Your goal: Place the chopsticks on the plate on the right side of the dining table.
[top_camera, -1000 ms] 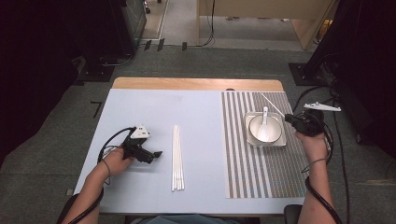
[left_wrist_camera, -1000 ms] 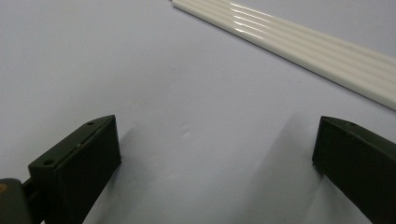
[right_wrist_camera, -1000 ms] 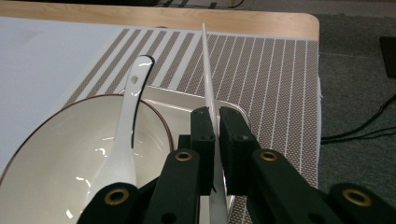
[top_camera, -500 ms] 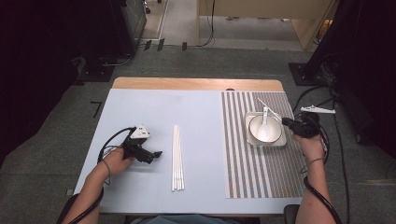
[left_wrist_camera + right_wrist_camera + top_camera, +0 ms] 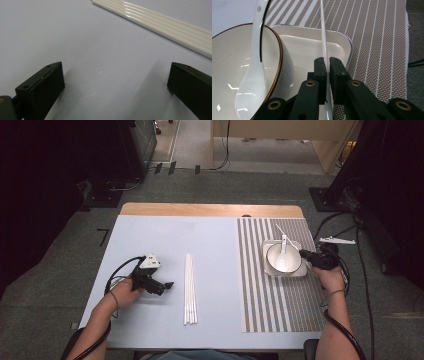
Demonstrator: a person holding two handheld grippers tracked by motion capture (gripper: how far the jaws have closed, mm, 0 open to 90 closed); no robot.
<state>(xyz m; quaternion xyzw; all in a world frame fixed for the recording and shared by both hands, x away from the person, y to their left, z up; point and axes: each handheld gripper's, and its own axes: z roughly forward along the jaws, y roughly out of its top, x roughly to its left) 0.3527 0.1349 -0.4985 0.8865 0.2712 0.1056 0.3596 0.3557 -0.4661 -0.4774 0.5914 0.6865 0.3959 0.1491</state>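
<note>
Several white chopsticks [image 5: 190, 290] [image 5: 162, 23] lie side by side on the blue table top. My left gripper [image 5: 167, 285] [image 5: 116, 82] rests just left of them, open, with only bare table between its jaws. My right gripper [image 5: 302, 253] [image 5: 328, 72] is shut on one white chopstick [image 5: 287, 236] [image 5: 323, 32], which slants up and away over the square white plate [image 5: 300, 270] [image 5: 312, 47]. On that plate stands a brown-rimmed bowl [image 5: 284, 258] [image 5: 227, 62] with a white spoon [image 5: 283, 251] [image 5: 254, 62] leaning in it.
The plate sits on a brown-and-white striped mat [image 5: 280, 305] [image 5: 374, 37] covering the table's right part. The blue surface [image 5: 210, 245] spreads to the left. Cables trail from both grippers, and dark floor lies beyond the right edge.
My right gripper has shifted left and a little nearer with the chopstick, ending at the plate's right rim. The left gripper and the loose chopsticks have stayed put.
</note>
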